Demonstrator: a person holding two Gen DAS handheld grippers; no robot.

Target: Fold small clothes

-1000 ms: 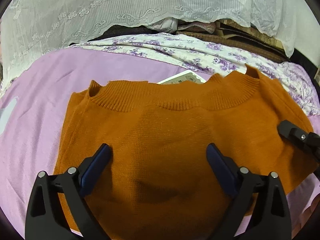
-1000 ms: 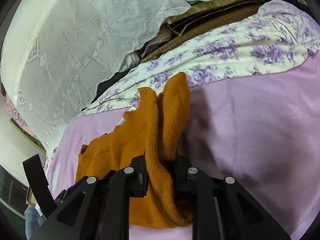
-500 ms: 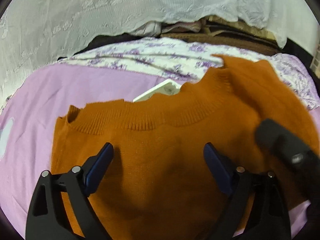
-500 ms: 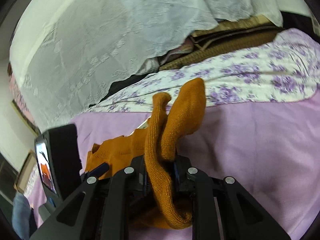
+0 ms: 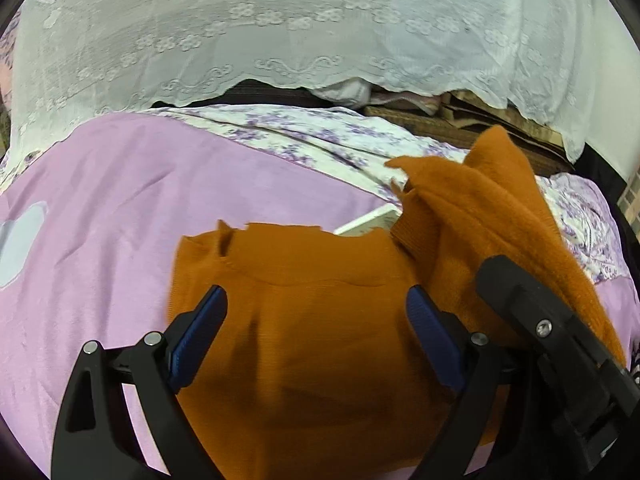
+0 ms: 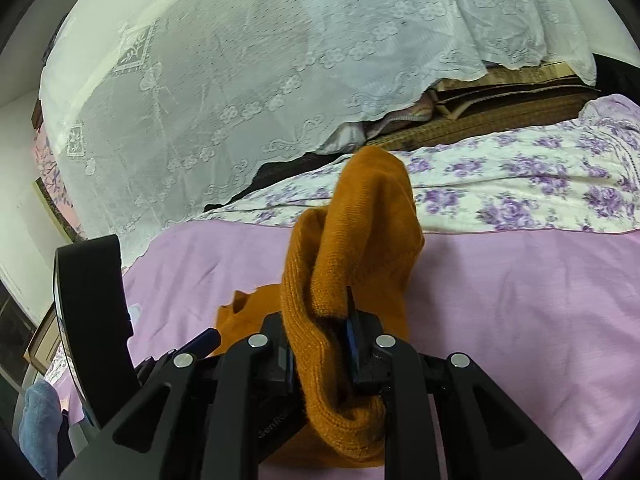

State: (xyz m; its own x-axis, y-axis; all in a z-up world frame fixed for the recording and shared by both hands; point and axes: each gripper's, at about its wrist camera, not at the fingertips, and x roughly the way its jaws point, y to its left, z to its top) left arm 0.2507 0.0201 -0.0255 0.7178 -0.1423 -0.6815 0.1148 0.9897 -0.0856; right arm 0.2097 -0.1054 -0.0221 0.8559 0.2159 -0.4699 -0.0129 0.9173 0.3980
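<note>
An orange knit sweater (image 5: 320,360) lies on the lilac bedspread (image 5: 120,208), its ribbed neckline facing away from me. My left gripper (image 5: 316,296) hangs just above its middle with the blue pads wide apart and nothing pinched. The sweater's right side is raised in a thick fold (image 5: 500,208). My right gripper (image 6: 320,344) is shut on that bunched orange fold (image 6: 360,240), which stands up above its jaws. In the left wrist view the right tool's black frame (image 5: 536,320) crosses the lower right, close beside the left gripper's right finger.
A white lace cloth (image 5: 320,32) drapes over the back. Below it lie a purple-flowered sheet (image 6: 520,176) and stacked brown mats (image 6: 500,100). A white card (image 5: 372,218) pokes out from under the neckline. A blue towel (image 6: 38,420) sits at the lower left.
The right gripper has lifted the sweater's right side and carried it leftward toward the left gripper. The flat part now looks narrower. The left gripper rose a little and its jaws narrowed slightly.
</note>
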